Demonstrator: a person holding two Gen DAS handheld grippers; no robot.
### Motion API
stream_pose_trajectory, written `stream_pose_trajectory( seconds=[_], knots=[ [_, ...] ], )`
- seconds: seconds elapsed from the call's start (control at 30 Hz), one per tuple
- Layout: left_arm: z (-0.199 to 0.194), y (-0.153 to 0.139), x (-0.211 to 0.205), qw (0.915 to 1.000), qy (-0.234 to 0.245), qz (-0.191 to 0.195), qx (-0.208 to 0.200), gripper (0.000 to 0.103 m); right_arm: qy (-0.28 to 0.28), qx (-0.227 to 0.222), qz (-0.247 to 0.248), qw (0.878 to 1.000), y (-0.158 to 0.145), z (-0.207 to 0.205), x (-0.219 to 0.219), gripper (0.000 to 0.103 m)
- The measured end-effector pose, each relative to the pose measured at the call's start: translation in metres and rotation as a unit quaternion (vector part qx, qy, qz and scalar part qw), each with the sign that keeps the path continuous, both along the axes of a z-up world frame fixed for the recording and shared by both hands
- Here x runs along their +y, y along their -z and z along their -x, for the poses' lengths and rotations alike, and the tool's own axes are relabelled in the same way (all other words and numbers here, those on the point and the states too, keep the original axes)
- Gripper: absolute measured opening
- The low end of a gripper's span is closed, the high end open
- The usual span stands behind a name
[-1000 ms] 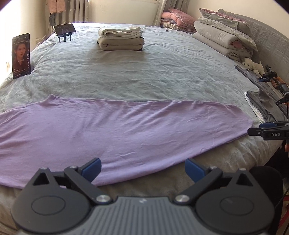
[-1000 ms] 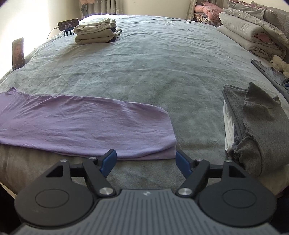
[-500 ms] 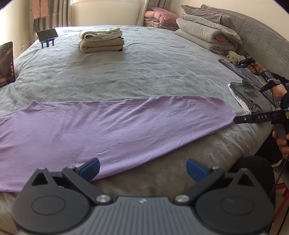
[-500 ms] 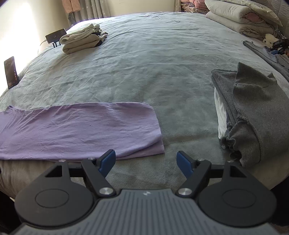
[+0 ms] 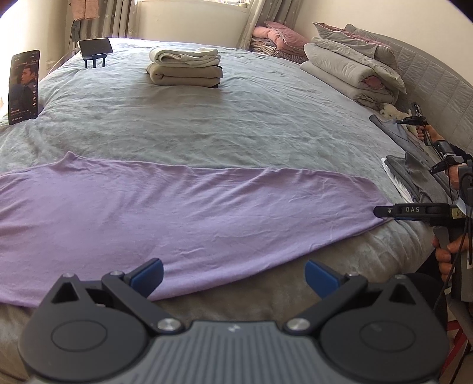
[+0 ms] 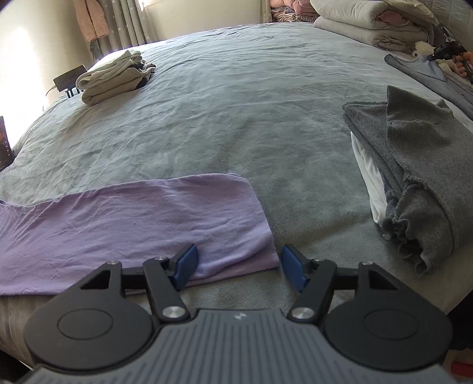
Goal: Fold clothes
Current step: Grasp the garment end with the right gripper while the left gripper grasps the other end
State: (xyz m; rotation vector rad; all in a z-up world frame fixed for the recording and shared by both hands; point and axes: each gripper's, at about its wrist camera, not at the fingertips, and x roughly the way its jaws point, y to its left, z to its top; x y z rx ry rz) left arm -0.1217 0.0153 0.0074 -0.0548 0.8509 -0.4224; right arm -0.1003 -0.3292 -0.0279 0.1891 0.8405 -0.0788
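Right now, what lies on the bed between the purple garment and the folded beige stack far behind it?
Nothing: in the left wrist view only bare grey bedcover stretches from the purple garment to the beige stack.

Daylight fills both views, coming from a window (image 5: 189, 4) far ahead of the fingers, where the glass burns out to white. The left wall beyond the fingers also glares, strongest in the right wrist view. The bed (image 5: 207, 124) is evenly lit, its wrinkles throwing only soft, shallow shadows. A folded beige stack (image 5: 184, 68) casts a thin dark line at its base. Fisheye bending curves the bed's edges and the headboard to the right of the fingers, and the corners fall to black. Focus is sharp throughout; the lit phone screen (image 5: 23, 87) reads clearly.
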Motion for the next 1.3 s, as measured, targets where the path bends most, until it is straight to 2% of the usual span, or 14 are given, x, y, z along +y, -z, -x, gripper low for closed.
stream_pose_trajectory(
  seconds=[0.07, 0.1, 0.13, 0.17, 0.33, 0.47, 0.63, 0.7, 0.77, 0.83, 0.93, 1.0, 1.3],
  knots=[
    [-0.002, 0.000, 0.003, 1.0000, -0.004, 0.007, 0.000, 0.102, -0.002, -0.005, -0.002, 1.000, -0.001, 0.000, 0.002, 0.038],
    [-0.003, 0.000, 0.005, 0.9999, -0.005, 0.011, 0.001, 0.102, -0.002, -0.007, -0.004, 1.000, -0.001, -0.001, 0.003, 0.033],
    [-0.005, 0.001, 0.007, 0.9999, -0.007, 0.014, 0.001, 0.102, -0.002, -0.009, -0.011, 1.000, -0.002, -0.001, 0.003, 0.016],
    [-0.006, 0.001, 0.009, 0.9998, -0.009, 0.018, 0.001, 0.102, -0.001, -0.011, -0.020, 1.000, -0.004, -0.002, 0.002, 0.010],
    [-0.015, -0.002, 0.021, 0.9986, -0.009, 0.052, 0.001, 0.102, -0.011, -0.036, -0.024, 0.999, -0.020, -0.001, 0.016, 0.010],
    [-0.027, -0.005, 0.034, 0.9946, -0.008, 0.103, 0.007, 0.102, -0.048, -0.059, -0.013, 0.997, -0.037, -0.003, 0.042, 0.010],
    [-0.042, 0.000, 0.045, 0.9852, -0.010, 0.169, 0.026, 0.102, -0.110, -0.068, -0.008, 0.991, -0.045, -0.008, 0.080, 0.010],
    [-0.048, 0.005, 0.048, 0.9794, -0.011, 0.198, 0.038, 0.102, -0.136, -0.070, -0.007, 0.988, -0.047, -0.011, 0.096, 0.010],
    [-0.054, 0.013, 0.051, 0.9699, -0.006, 0.239, 0.049, 0.102, -0.161, -0.071, -0.005, 0.984, -0.048, -0.013, 0.111, 0.010],
    [-0.058, 0.021, 0.052, 0.9599, -0.001, 0.274, 0.061, 0.101, -0.187, -0.073, -0.004, 0.980, -0.050, -0.016, 0.127, 0.010],
    [-0.064, 0.035, 0.051, 0.9406, 0.004, 0.327, 0.091, 0.099, -0.222, -0.071, 0.000, 0.972, -0.048, -0.017, 0.150, 0.010],
    [-0.066, 0.040, 0.048, 0.9332, 0.006, 0.344, 0.102, 0.098, -0.243, -0.068, 0.004, 0.968, -0.045, -0.016, 0.164, 0.010],
    [-0.079, 0.054, 0.032, 0.9131, -0.006, 0.384, 0.137, 0.087, -0.302, -0.069, 0.036, 0.950, -0.035, 0.000, 0.203, 0.010]
  ],
)
